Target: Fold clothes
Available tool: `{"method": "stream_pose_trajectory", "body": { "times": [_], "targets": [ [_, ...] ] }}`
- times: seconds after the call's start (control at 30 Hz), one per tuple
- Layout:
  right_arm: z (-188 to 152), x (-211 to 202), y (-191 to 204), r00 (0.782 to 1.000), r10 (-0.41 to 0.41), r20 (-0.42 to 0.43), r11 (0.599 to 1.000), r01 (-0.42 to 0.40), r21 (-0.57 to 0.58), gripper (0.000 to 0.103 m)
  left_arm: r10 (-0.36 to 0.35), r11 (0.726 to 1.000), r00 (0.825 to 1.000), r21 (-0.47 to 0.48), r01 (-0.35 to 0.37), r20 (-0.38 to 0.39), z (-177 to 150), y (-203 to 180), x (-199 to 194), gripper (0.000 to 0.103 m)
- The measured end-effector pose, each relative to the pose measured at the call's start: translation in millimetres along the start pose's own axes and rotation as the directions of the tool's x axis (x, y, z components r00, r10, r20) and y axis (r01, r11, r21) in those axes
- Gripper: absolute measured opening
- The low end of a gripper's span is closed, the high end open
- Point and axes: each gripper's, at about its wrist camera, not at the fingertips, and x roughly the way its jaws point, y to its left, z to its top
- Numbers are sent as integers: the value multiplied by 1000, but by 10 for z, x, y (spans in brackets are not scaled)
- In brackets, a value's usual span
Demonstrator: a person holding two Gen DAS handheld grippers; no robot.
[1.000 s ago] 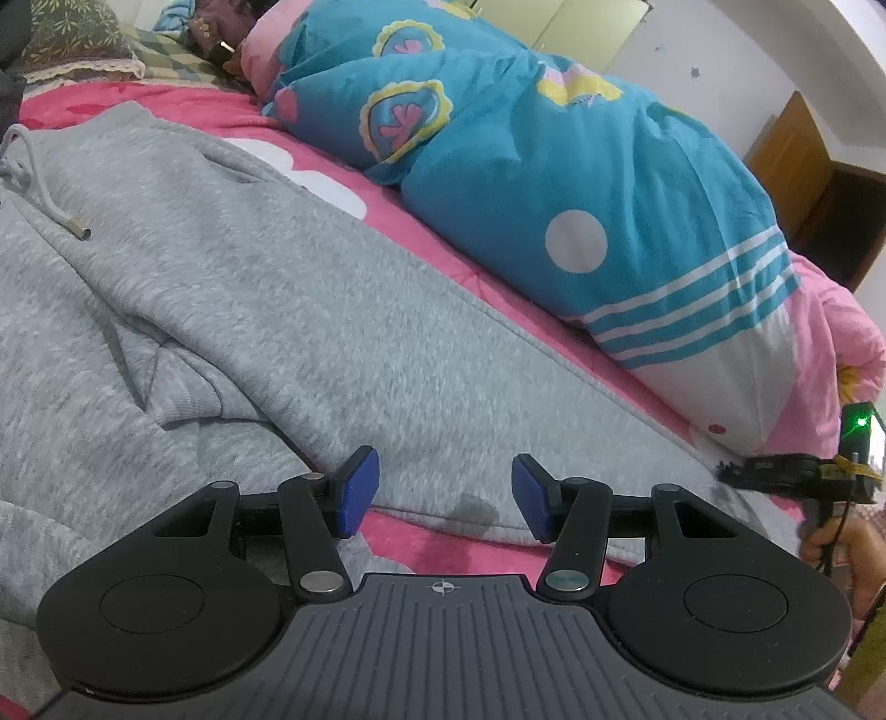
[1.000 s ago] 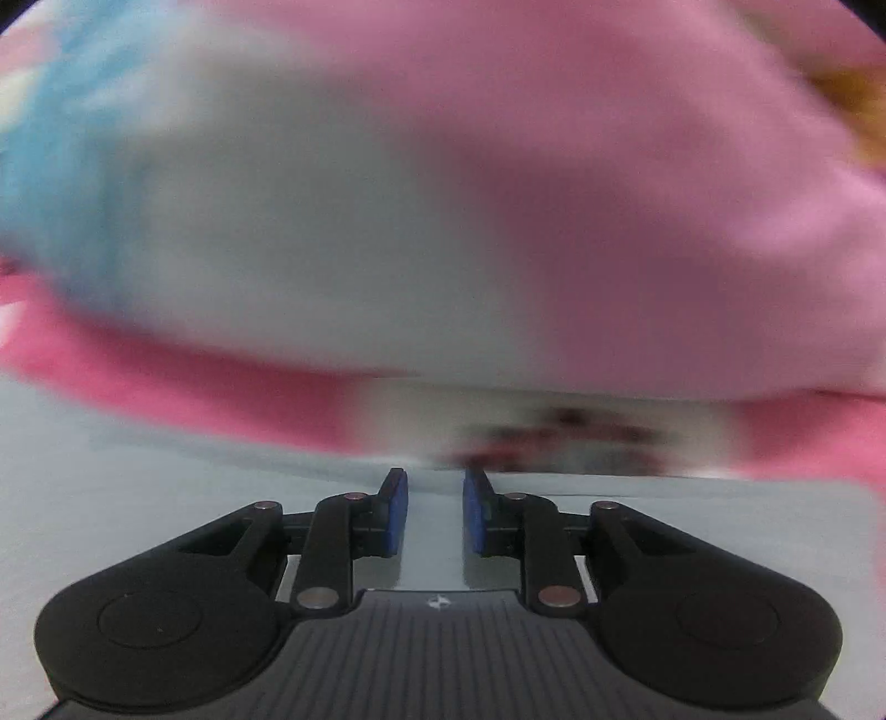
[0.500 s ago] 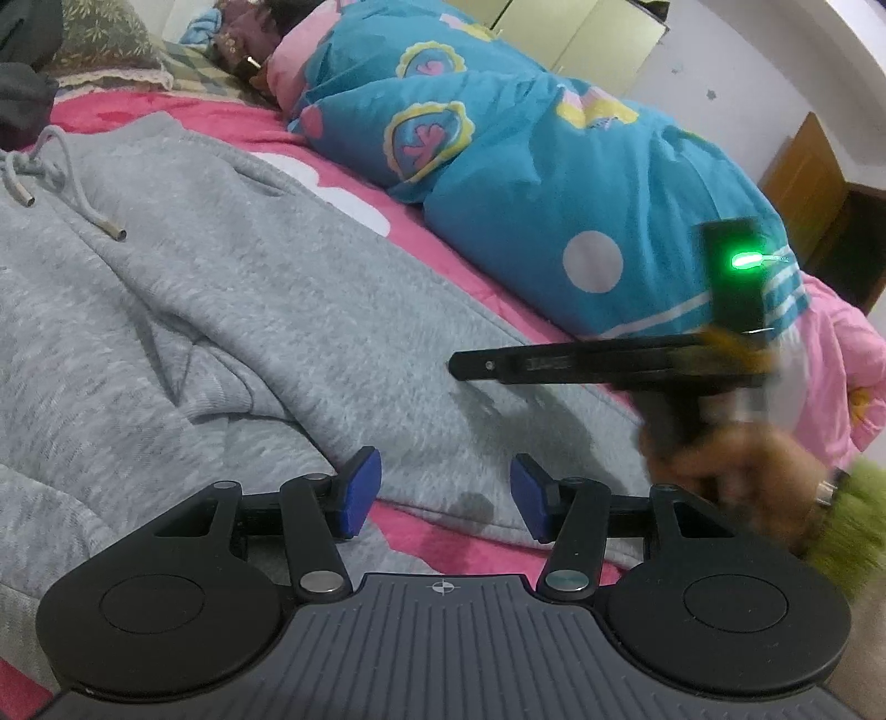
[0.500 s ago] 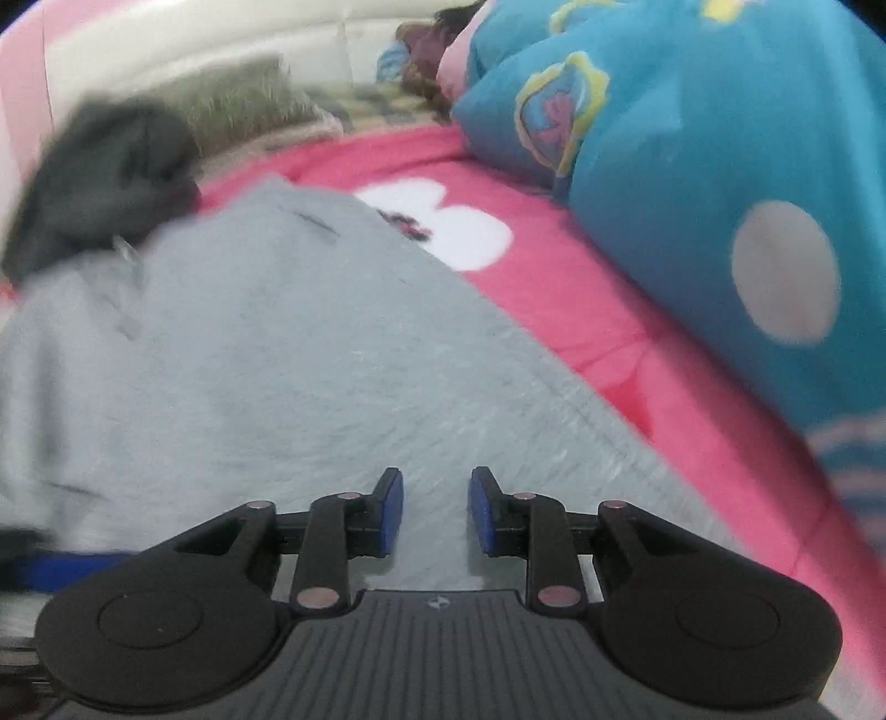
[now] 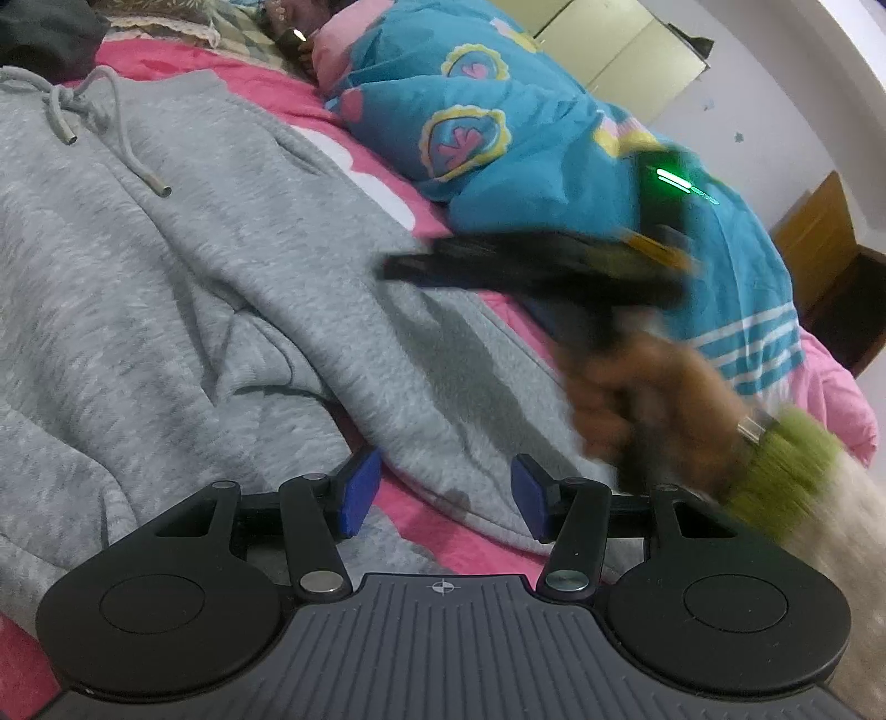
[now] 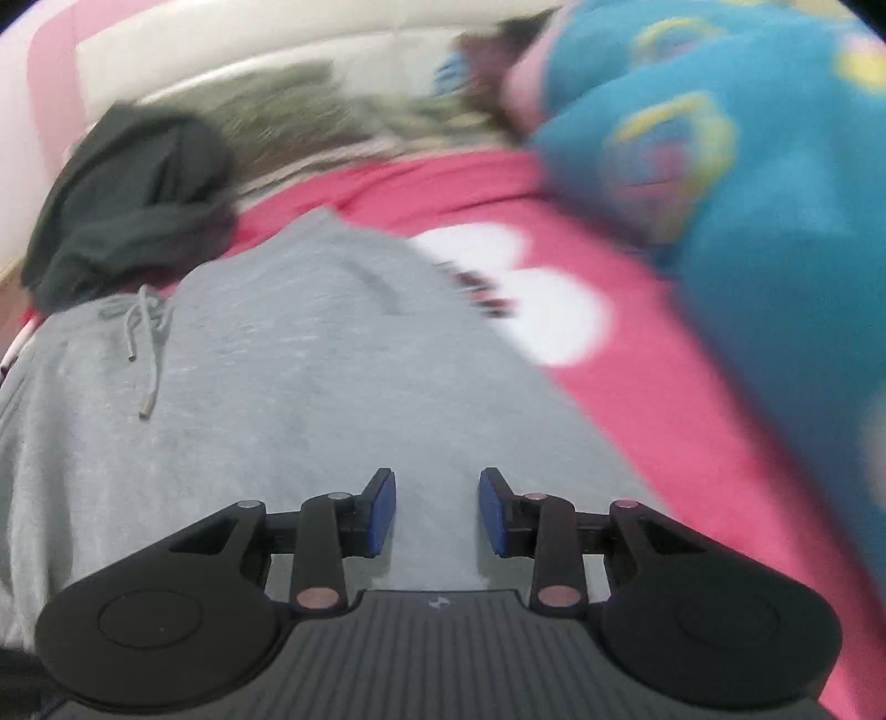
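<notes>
Grey sweatpants (image 5: 183, 288) with a drawstring (image 5: 127, 160) lie spread on the pink bed sheet (image 5: 421, 520). My left gripper (image 5: 437, 493) hovers open just above the near hem, nothing between its blue pads. In the left wrist view a hand holds my right gripper (image 5: 398, 266), blurred, above the leg of the pants. In the right wrist view my right gripper (image 6: 437, 512) hangs over the grey sweatpants (image 6: 310, 376) with its jaws opening and nothing between them; the drawstring (image 6: 147, 354) lies ahead to the left.
A blue patterned quilt (image 5: 554, 155) is heaped along the right side of the bed, with a person lying under it at the far end. A dark garment (image 6: 133, 194) sits bunched near the white headboard (image 6: 249, 50). A wooden door (image 5: 819, 249) stands at the far right.
My right gripper swung in from the right edge to above the pants and its jaws widened. The left gripper rolled slightly and kept its place.
</notes>
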Motion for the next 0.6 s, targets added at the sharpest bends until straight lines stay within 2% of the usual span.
{"method": "stream_pose_trajectory", "body": {
  "times": [0.07,0.1,0.13,0.17,0.23,0.3,0.37,0.47,0.53,0.6],
  "targets": [
    [135,226,-70,999,-29,21,1000,29,-6,35,1,1000,1000,3,-1,3,-4,0,-2,53],
    [223,272,-170,998,-60,35,998,59,28,36,2,1000,1000,8,-2,3,-3,-3,-1,53],
    [308,317,-269,994,-94,47,994,91,66,29,3,1000,1000,10,-3,2,-2,-3,-1,53],
    [377,355,-357,988,-143,51,984,136,116,26,0,1000,1000,9,0,1,0,3,-6,53],
    [473,336,-432,965,-256,54,956,244,162,28,-7,1000,1000,-3,7,-5,13,17,-10,53],
    [464,220,-381,978,-189,87,975,176,134,28,-18,1000,1000,-23,18,-12,31,42,-17,53],
    [475,283,-218,992,-101,73,993,96,74,28,-27,999,1000,-36,27,-16,49,61,-18,53],
    [492,386,19,999,15,40,1000,-15,-11,29,-32,999,999,-27,32,-14,44,69,-27,53],
    [502,570,4,991,-137,10,990,137,-41,28,-34,999,999,-21,34,-11,41,71,-38,53],
    [521,464,-169,969,-242,38,969,240,53,28,-34,999,999,-14,34,-8,41,69,-56,53]
  ]
}}
